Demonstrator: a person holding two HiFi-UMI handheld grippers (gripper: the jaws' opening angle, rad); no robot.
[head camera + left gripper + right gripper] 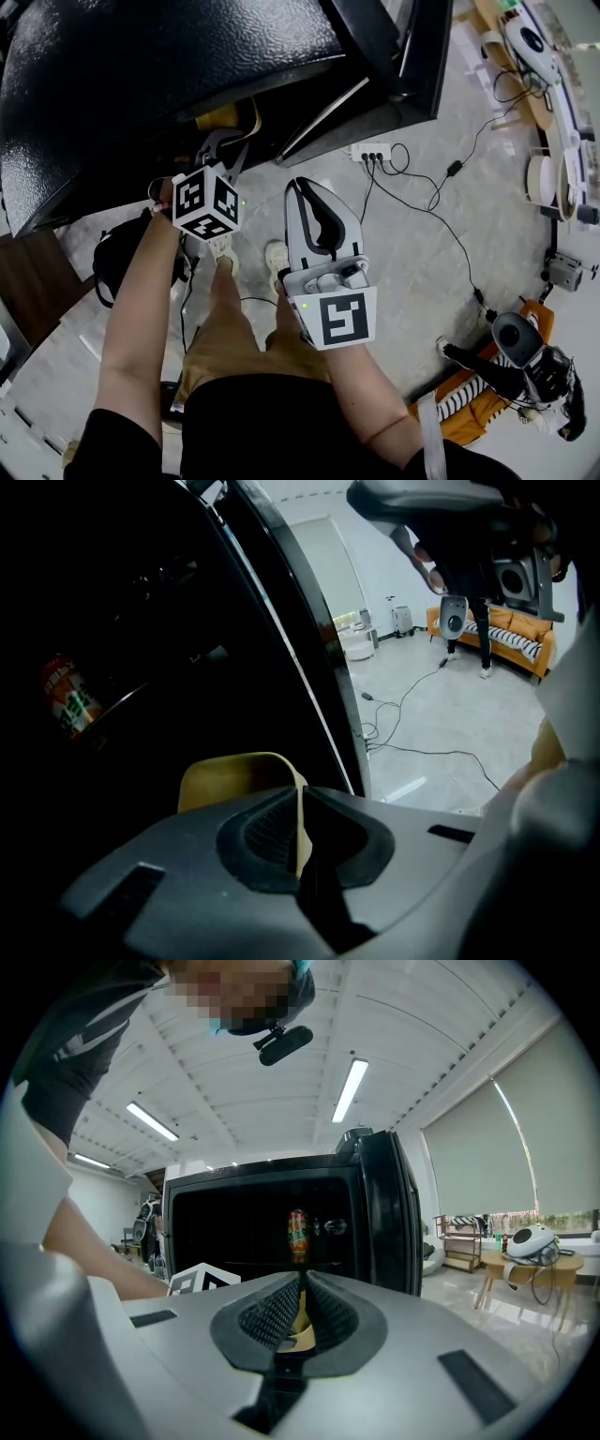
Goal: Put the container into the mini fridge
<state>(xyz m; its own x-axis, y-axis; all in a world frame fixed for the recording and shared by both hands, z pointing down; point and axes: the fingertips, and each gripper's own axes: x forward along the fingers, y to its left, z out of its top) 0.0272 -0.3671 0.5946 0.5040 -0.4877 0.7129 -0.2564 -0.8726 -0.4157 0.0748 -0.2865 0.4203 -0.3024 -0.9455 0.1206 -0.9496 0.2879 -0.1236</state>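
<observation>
Mostly hidden behind the left gripper, whose jaws pinch its thin side wall edge-on, the yellow container (only a curved rim shows, so its long axis cannot be told) hangs at the mini fridge's dark mouth, while the right gripper hovers, jaws pressed together.

Shirt: black, short sleeves
Trousers: tan
Shoes: off-white
Left gripper: grey, cube of black-and-white square markers
Right gripper: pale grey shell, black lining, square marker
</observation>
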